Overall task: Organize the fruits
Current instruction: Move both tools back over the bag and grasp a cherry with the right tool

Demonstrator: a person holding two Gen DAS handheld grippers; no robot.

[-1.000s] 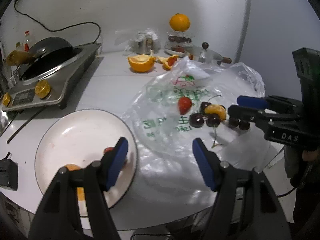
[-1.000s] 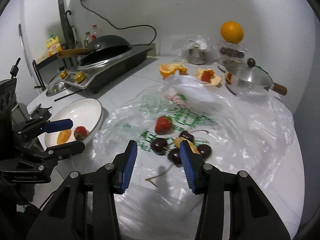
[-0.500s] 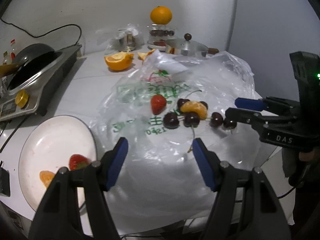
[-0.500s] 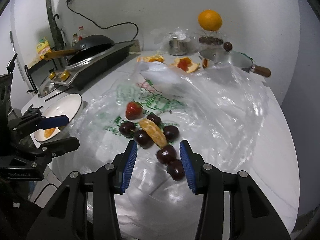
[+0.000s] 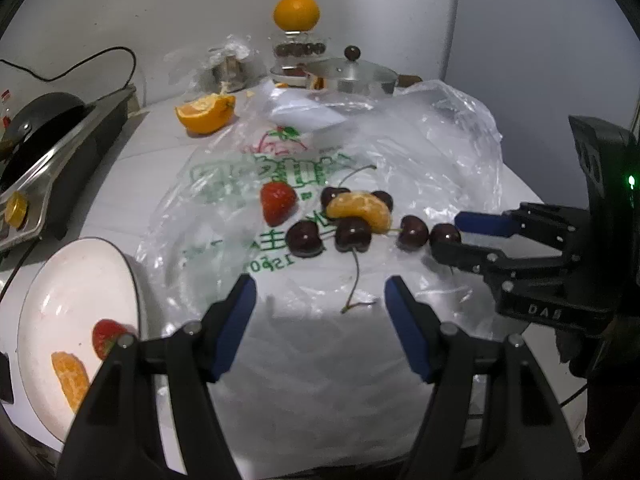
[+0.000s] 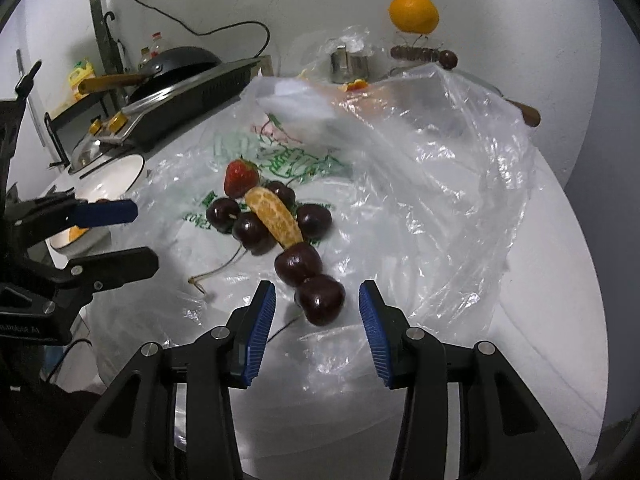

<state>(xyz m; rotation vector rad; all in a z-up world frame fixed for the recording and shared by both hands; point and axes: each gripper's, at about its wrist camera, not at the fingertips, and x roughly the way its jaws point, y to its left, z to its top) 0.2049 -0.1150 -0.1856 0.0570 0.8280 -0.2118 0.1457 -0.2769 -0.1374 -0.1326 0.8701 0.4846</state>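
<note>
On the plastic bag point(image 5: 400, 152), left view — left hand-held gripper point(image 5: 320, 312) spread wide, cherries point(image 5: 352, 234) ahead, well apart. Right view — right hand-held gripper point(image 6: 317, 320) jaws apart, nearest cherry point(image 6: 320, 300) just between the tips; right is nearer.

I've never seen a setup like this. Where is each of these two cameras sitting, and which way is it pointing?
Left wrist view: sits on the left gripper, looking forward across the plastic bag toward the wall; its own open fingers show below, the right gripper at the side.
Right wrist view: sits on the right gripper, aimed at the nearest cherry; the left gripper shows alongside.
Both share the strawberry, orange segment, cherries, plate and whole orange.
</note>
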